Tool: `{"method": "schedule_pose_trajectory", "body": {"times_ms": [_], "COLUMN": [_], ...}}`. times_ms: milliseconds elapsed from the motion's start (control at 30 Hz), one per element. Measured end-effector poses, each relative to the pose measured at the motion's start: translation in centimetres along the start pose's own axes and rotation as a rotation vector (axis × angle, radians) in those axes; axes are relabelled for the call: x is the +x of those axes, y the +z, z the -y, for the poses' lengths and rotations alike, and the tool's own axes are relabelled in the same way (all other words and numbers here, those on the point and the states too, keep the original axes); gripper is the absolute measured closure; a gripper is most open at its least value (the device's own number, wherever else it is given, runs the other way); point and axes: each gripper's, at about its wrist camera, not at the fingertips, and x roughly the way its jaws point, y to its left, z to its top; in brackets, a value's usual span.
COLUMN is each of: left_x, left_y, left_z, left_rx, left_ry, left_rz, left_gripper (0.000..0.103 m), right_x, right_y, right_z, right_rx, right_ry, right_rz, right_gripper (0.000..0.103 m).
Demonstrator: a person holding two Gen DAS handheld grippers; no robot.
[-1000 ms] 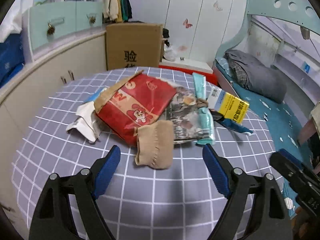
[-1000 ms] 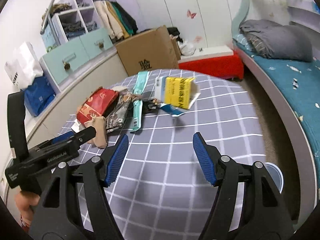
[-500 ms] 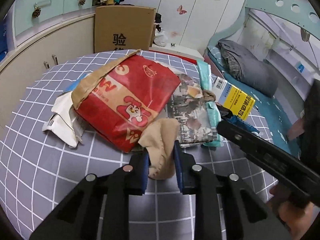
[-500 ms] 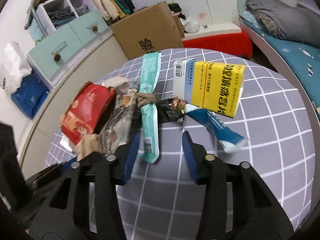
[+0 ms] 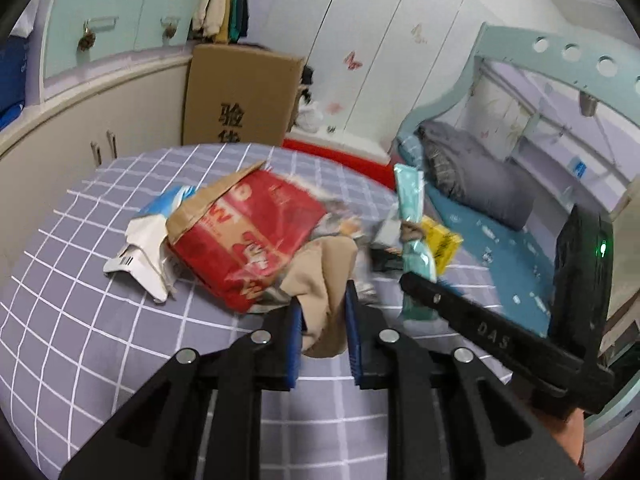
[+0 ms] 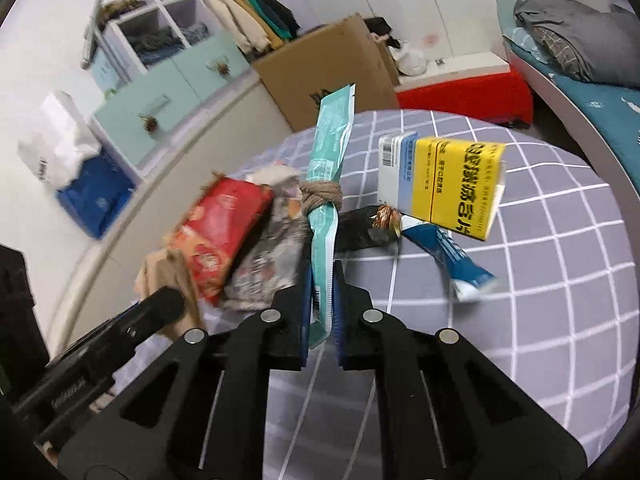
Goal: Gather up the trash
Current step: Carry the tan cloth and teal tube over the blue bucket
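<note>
Trash lies heaped on the checked tablecloth (image 5: 100, 344) just ahead of both your grippers, and each one tilts down toward it. Your left gripper (image 5: 323, 320) is closing, its blue pads pinching the beige cloth scrap (image 5: 320, 280), which bunches up between them and rises toward the red snack bag (image 5: 244, 240) just beyond the fingertips on the left side. A white torn wrapper (image 5: 140, 256) lies further left of that bag. Your right gripper (image 6: 322, 300) is also closing, with the near end of the long teal packet (image 6: 326, 200) between its pads; the packet stands up steeply away from the gripper, a knotted tan band (image 6: 322, 196) around its middle. Beyond and to the right of those fingertips sit the yellow box (image 6: 456, 188) and a blue tube (image 6: 452, 252). Your left gripper's black body crosses the lower left of the right wrist view, beside the cloth.
</note>
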Motion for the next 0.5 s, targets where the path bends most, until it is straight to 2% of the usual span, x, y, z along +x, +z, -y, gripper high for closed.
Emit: {"method": "schedule_pose_trajectory", "body": {"times_ms": [133, 267, 367, 500], "left_x": [-2.3, -3.2, -2.5, -0.1], "left_y": [-0.3, -1.7, -3.8, -7.6], "left_z": [3.5, 9.6, 15.3, 23.6], "left_rx": [0.047, 0.135, 0.222, 0.352], "left_ry": [-0.043, -0.122, -0.21, -0.307], "left_rz": [0.042, 0.034, -0.017, -0.116], "left_gripper": [0.085, 0.085, 0.085, 0.085], "right_x": [-5.1, -11.4, -15.9, -21.4], "right_y": [-1.1, -2.7, -4.7, -8.4], "right_z": [0.6, 3.4, 6.6, 12.3], "right_rx": [0.002, 0.042, 0.08, 0.136], "right_ry": [0.049, 0.054, 0.012, -0.145], "right_rz": [0.068, 0.16, 0.224, 0.289], "right_gripper": [0.093, 0.093, 0.093, 0.093]}}
